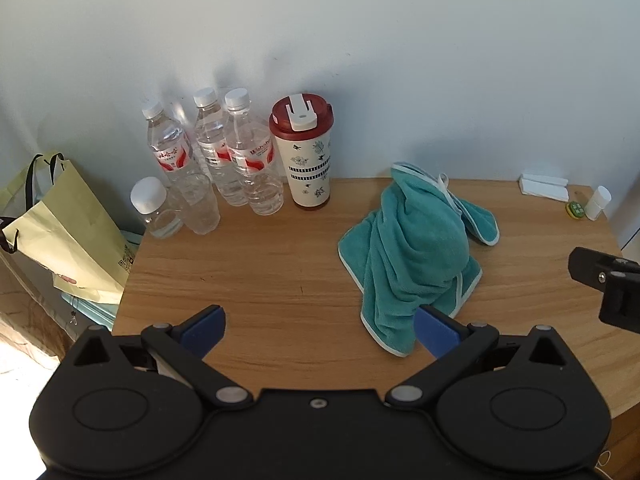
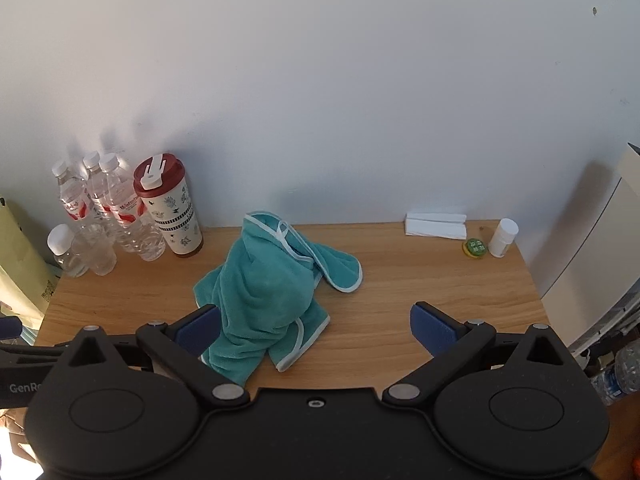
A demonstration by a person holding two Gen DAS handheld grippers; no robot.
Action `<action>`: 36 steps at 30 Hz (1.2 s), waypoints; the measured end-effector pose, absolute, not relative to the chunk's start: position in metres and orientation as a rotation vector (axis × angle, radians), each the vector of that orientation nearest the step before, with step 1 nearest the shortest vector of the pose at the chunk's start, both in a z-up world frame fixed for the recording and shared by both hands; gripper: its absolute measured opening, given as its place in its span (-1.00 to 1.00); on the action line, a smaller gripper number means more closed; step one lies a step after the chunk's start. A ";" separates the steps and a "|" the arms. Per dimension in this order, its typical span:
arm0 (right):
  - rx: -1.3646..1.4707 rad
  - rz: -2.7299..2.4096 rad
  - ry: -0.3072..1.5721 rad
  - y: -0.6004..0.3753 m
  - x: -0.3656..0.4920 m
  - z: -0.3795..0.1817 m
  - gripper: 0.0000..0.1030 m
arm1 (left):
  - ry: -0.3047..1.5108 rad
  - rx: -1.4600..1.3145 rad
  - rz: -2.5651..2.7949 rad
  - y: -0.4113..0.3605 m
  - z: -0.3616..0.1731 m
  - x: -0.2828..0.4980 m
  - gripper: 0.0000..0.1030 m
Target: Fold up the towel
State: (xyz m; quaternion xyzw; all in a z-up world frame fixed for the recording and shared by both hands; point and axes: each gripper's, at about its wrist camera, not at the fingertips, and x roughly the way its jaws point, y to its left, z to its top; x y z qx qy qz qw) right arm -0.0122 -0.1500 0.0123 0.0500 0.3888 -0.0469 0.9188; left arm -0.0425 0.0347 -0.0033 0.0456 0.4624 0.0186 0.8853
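The wooden desk (image 2: 400, 288) is carrying everything, and the teal towel (image 2: 268, 292) is sitting crumpled in a heap around its middle, nearer the back edge than the front, with one white-trimmed flap spilling toward the right. The left gripper (image 1: 320, 320) is hovering over the front edge with its blue pads spread wide and nothing between them; the right gripper (image 2: 316, 324) is doing likewise, fully parted and empty. At the back-left corner a flowered tumbler (image 1: 306, 156) is standing just beside a cluster of water bottles (image 1: 212, 152).

Folding is not yet begun; this looks like the approach. Next, each gripper probably needs to find a trimmed corner, pinch it, and pull the heap out flat before any fold.
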 end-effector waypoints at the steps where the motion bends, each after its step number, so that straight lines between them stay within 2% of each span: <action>1: 0.098 -0.095 0.803 -0.150 -0.013 0.011 0.99 | 0.962 0.098 0.042 0.036 -0.003 -0.044 0.99; 36: 0.100 -0.082 0.819 -0.146 -0.013 0.006 0.99 | 0.961 0.112 0.001 0.028 -0.005 -0.015 0.99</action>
